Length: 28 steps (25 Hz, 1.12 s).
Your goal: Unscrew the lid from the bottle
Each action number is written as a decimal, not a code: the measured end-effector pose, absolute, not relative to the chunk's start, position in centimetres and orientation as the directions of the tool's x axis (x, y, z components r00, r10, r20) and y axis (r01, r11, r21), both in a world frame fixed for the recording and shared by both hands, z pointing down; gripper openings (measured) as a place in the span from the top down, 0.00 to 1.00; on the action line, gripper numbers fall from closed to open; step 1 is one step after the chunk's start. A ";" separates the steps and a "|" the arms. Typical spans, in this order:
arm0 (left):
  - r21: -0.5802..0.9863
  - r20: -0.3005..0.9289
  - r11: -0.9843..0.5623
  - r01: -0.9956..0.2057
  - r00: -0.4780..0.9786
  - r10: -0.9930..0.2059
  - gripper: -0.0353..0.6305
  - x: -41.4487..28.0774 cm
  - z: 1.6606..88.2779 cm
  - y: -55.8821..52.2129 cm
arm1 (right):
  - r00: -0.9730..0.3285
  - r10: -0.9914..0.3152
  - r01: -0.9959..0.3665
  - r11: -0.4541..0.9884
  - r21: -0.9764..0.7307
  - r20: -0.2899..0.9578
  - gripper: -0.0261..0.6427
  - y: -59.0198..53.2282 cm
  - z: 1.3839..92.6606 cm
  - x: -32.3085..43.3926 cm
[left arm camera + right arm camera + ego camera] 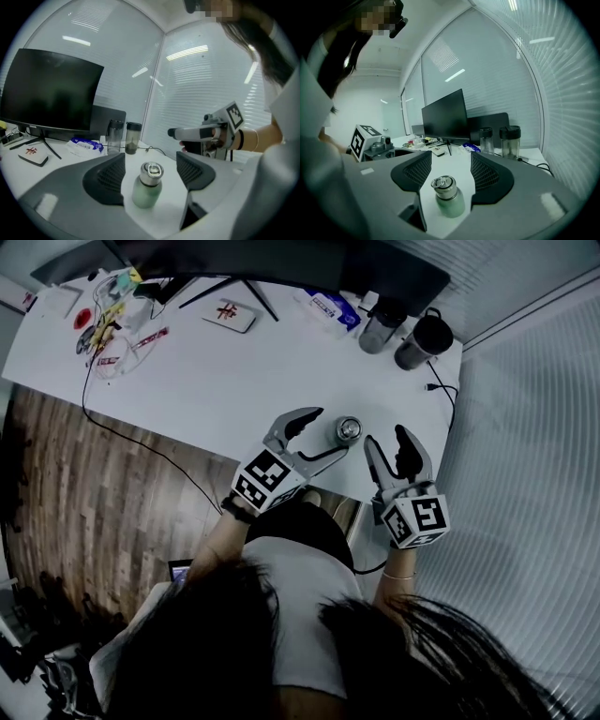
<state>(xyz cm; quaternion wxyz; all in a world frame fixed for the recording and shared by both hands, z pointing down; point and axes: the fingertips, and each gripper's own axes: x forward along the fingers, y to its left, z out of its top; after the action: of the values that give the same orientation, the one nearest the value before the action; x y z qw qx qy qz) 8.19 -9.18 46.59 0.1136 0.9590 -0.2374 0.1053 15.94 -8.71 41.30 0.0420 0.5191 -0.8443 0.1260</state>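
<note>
- Now both stand wide: the left tongs (331,431) and right tongs (386,437) each flank the bottle (349,430), with gaps at either pad.
- The bottle stands upright, lid (152,171) on, close to the bench's (234,381) near edge.
- Bare bench lies beyond it; two tumblers (412,338) stand far right, well apart.

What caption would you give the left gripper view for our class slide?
Open left gripper aimed at a lidded green bottle on the white desk, right gripper alongside.
</note>
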 end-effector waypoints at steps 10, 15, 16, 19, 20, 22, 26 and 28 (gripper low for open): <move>0.168 0.341 -0.899 -0.404 0.880 -0.332 0.39 10.3 52.7 -8.5 | -0.539 -0.799 -0.841 0.493 -0.221 0.268 0.60 -9.4 46.3 13.4; 0.177 0.362 -0.915 -0.362 0.889 -0.281 0.38 10.6 55.2 -8.3 | -0.572 -0.762 -0.820 0.533 -0.207 0.304 0.59 -9.3 48.7 12.2; 0.176 0.364 -0.919 -0.353 0.891 -0.272 0.38 10.7 55.6 -8.3 | -0.575 -0.756 -0.818 0.538 -0.204 0.312 0.58 -9.4 49.2 12.0; 0.169 0.356 -0.926 -0.337 0.897 -0.262 0.38 11.0 56.2 -8.6 | -0.578 -0.750 -0.815 0.543 -0.200 0.320 0.58 -9.6 50.3 11.8; 0.165 0.354 -0.929 -0.332 0.899 -0.259 0.38 11.1 56.4 -8.8 | -0.580 -0.750 -0.814 0.545 -0.201 0.317 0.58 -9.7 50.5 11.8; 0.156 0.357 -0.934 -0.320 0.900 -0.249 0.38 11.4 56.7 -8.9 | -0.582 -0.753 -0.813 0.547 -0.201 0.307 0.58 -9.8 50.8 11.7; 0.148 0.358 -0.941 -0.305 0.903 -0.237 0.38 11.8 57.2 -9.0 | -0.583 -0.762 -0.812 0.550 -0.194 0.281 0.58 -10.1 51.0 11.5; 0.147 0.348 -0.942 -0.303 0.907 -0.237 0.38 12.1 57.3 -9.0 | -0.580 -0.771 -0.815 0.552 -0.176 0.263 0.59 -10.2 50.8 11.5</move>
<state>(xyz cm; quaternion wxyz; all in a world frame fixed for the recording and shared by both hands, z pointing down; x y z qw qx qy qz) 12.13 -8.97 57.27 0.0992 0.9714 -0.1389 0.1650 11.47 -10.18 50.84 0.0779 0.4518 -0.8776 0.1404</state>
